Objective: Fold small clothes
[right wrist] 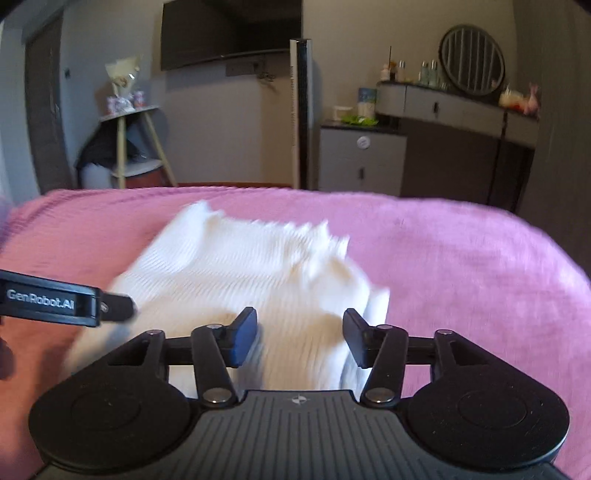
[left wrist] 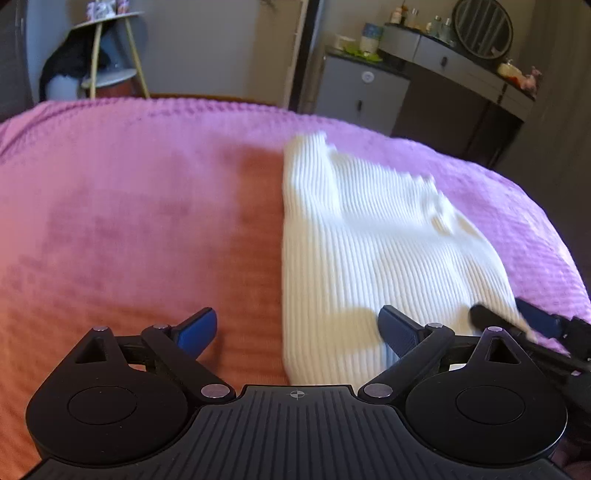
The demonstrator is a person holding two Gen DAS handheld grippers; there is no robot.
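- Pink textured bedspread (left wrist: 129, 206) fills most of both views; far edge drops off to the room behind.
- Grey dresser (right wrist: 454, 107) at back right with round mirror (right wrist: 472, 59) and small bottles on top; lower grey cabinet (right wrist: 360, 162) beside it.
- Dark TV (right wrist: 231, 31) on back wall; small wooden side table (right wrist: 129, 144) back left.
- White ribbed garment (left wrist: 369, 251) lies flat on the bedspread, already folded into a roughly rectangular stack, layered edges at its far end; somewhat motion-blurred.
- Left gripper (left wrist: 297, 334) jaws spread wide, nothing held; sits at the garment's near left edge, one blue pad (left wrist: 195, 332) over bare bedspread, the other over the cloth.
- Right gripper (right wrist: 300, 338) jaws apart, nothing between them; hovers over the garment's near right part. Cannot tell if the tips touch the cloth.
- Grippers sit just beside each other.
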